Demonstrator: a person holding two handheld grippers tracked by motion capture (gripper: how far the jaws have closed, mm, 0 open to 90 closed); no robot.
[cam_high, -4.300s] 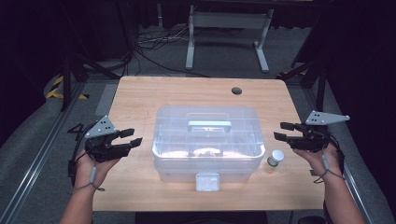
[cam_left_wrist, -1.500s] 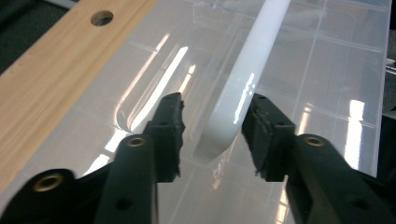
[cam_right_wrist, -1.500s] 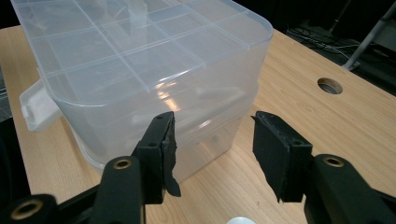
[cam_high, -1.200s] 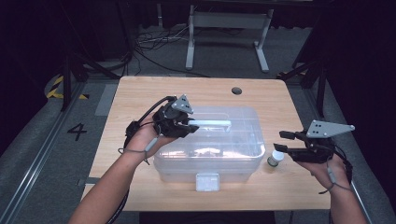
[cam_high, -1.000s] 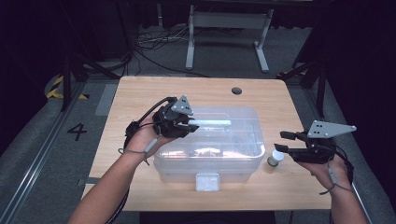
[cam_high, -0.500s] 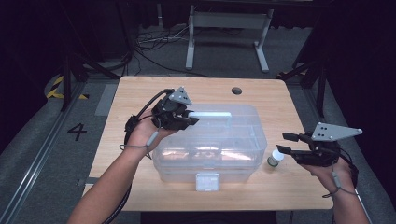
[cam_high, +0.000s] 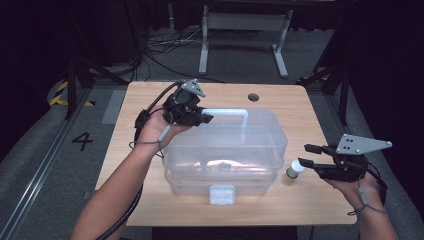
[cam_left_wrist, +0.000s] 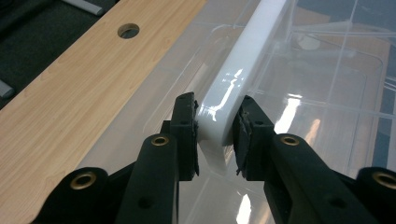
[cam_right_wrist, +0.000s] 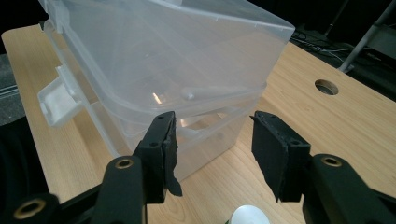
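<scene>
A clear plastic storage box (cam_high: 220, 181) stands mid-table, with a white latch (cam_high: 222, 194) on its front. Its clear lid (cam_high: 227, 145) is raised off the base and tilted. My left gripper (cam_high: 202, 118) is shut on the left end of the lid's white handle (cam_high: 226, 112); in the left gripper view both pads clamp the handle (cam_left_wrist: 247, 60) at the gripper (cam_left_wrist: 217, 130). My right gripper (cam_high: 307, 155) hovers open to the right of the box, just above a small white-capped bottle (cam_high: 294, 168). In the right gripper view the gripper (cam_right_wrist: 212, 140) faces the box's corner (cam_right_wrist: 201, 140), with nothing between its jaws.
The wooden table (cam_high: 150, 100) has a round cable hole (cam_high: 253, 97) at the back right. Some contents lie inside the box, blurred by the plastic. Bare wood runs along the left side and far edge. Beyond the table are cables and a metal stand (cam_high: 240, 22).
My left gripper moved from the table's left side to the handle, shut on it and raised the lid, which now tilts off the base. My right gripper drifted slightly rightward and nearer.
</scene>
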